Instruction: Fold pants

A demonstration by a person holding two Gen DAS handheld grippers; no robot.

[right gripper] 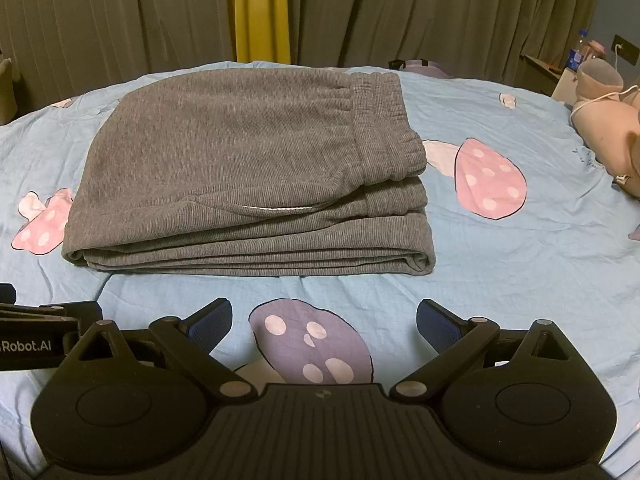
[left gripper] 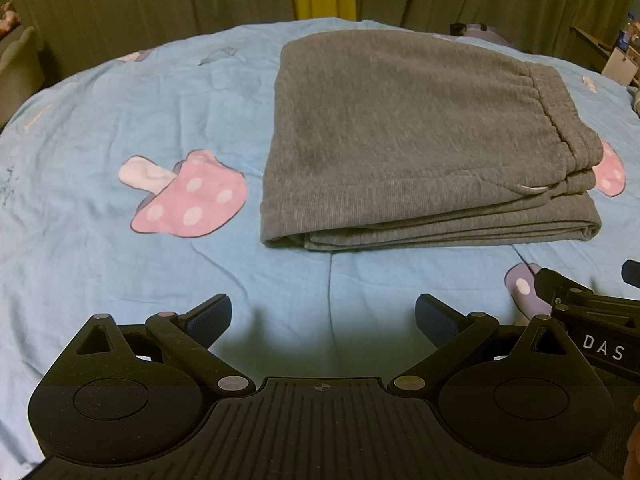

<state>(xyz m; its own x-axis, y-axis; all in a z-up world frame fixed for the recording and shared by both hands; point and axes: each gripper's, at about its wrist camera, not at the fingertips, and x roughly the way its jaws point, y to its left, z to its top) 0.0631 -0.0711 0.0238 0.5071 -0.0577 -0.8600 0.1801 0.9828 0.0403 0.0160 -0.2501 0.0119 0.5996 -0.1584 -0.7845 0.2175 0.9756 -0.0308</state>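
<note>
Grey pants (left gripper: 416,136) lie folded in a flat stack on the blue bed cover, elastic waistband on top at the right. They also show in the right wrist view (right gripper: 240,168). My left gripper (left gripper: 323,318) is open and empty, held above the cover in front of the stack's near edge. My right gripper (right gripper: 324,322) is open and empty, also in front of the near edge, to the right of the left one. Part of the right gripper (left gripper: 592,312) shows at the right edge of the left wrist view.
The blue bed cover (left gripper: 120,112) has pink mushroom prints (left gripper: 188,196) and a purple one (right gripper: 312,344). Dark curtains with a yellow strip (right gripper: 260,8) hang behind the bed. A pink plush toy (right gripper: 608,120) lies at the right edge; a nightstand with a bottle (right gripper: 576,52) stands beyond.
</note>
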